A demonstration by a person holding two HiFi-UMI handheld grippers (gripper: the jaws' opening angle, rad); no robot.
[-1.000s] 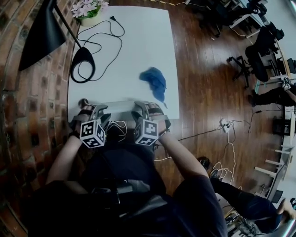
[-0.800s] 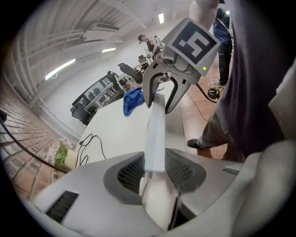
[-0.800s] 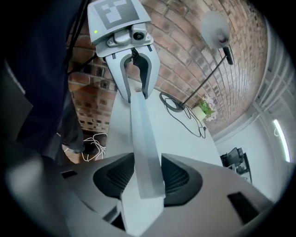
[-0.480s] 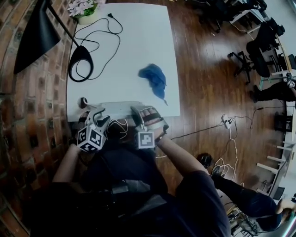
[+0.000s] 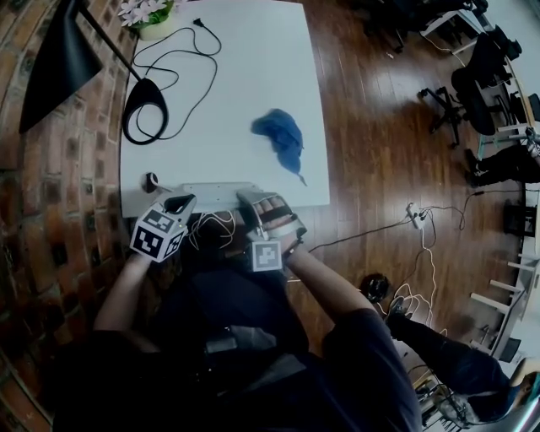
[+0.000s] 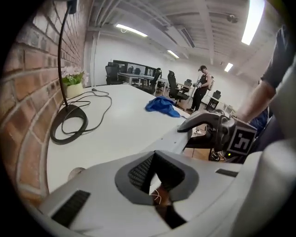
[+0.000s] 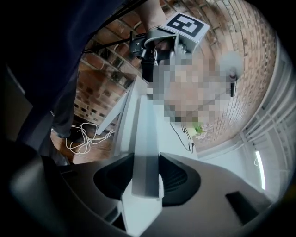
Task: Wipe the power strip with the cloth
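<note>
The long grey-white power strip [image 5: 215, 192] lies along the near edge of the white table [image 5: 236, 76]. My right gripper [image 5: 257, 202] has been closing and is now shut on the strip's right end; in the right gripper view the strip [image 7: 143, 129] runs out from between the jaws of the right gripper [image 7: 147, 178]. My left gripper [image 5: 177, 202] sits at the strip's left end, rolled over. The jaws of the left gripper [image 6: 157, 180] have just closed, with nothing between them. The blue cloth [image 5: 278, 133] lies crumpled mid-table, apart from both grippers; in the left gripper view the cloth [image 6: 162, 104] is far off.
A black lamp base [image 5: 143, 105] with a looping cable stands at the table's left, by the brick wall. A flower pot [image 5: 152, 13] is at the far corner. A small round object [image 5: 152, 180] sits near the strip's left end. White cable hangs below the near edge. Office chairs stand right.
My left gripper has rolled, its marker cube swinging out to the left, and its jaws have shut. My right gripper stays on the strip's right end. The cloth has not moved.
</note>
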